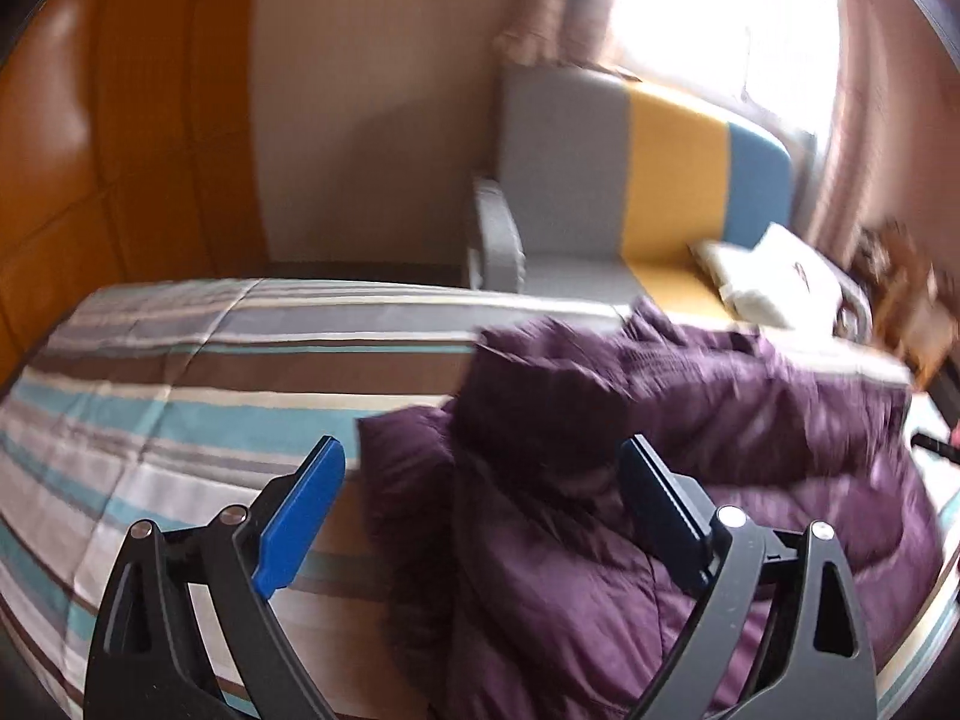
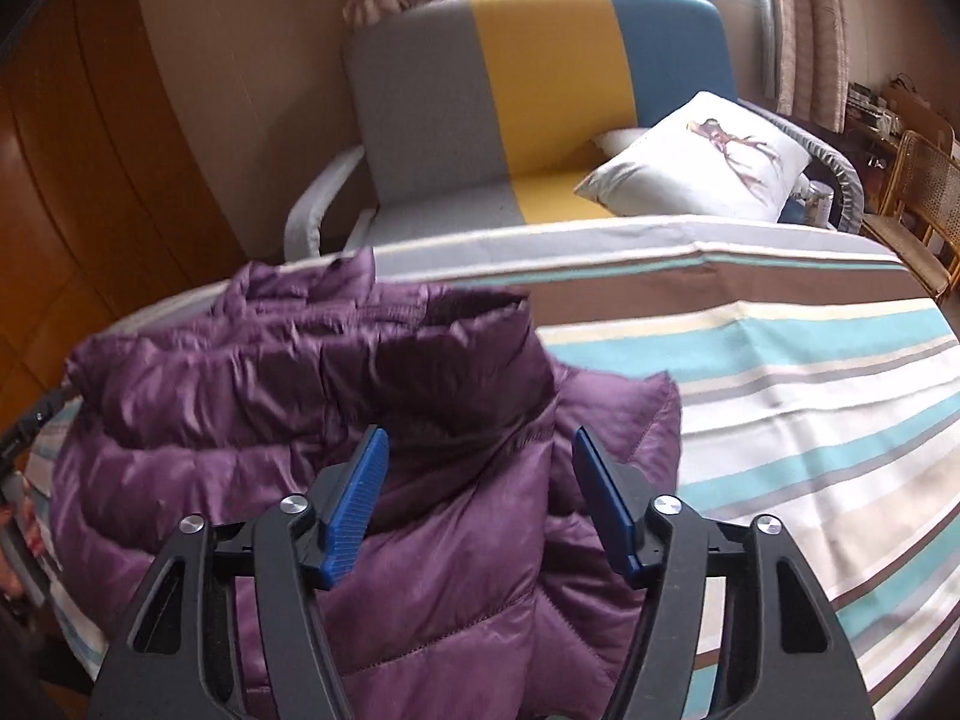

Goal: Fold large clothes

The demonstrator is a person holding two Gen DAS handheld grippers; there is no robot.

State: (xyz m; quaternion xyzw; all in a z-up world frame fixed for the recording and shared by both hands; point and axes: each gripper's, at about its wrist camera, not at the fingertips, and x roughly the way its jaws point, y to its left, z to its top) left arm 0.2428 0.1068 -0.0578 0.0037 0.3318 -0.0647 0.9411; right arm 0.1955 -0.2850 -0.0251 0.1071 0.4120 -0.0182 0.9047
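Note:
A purple quilted puffer jacket [image 1: 690, 420] lies bunched on the striped bed cover [image 1: 180, 396], with one part folded over the rest. My left gripper [image 1: 483, 456] hangs over the jacket's left edge, jaws wide apart, blue pads clear of the fabric. In the right wrist view the same jacket [image 2: 288, 396] fills the left and middle, its folded end reaching toward the camera. My right gripper [image 2: 477, 450] stands open just above that end; jacket fabric shows between the pads but they do not press on it.
Beyond the bed [image 2: 780, 360] stands a grey, yellow and blue sofa [image 2: 540, 96] with a white printed cushion [image 2: 702, 162]. A wooden wardrobe [image 1: 120, 120] lines the left wall. A rattan chair [image 2: 918, 192] is at the far right, under a bright curtained window [image 1: 720, 12].

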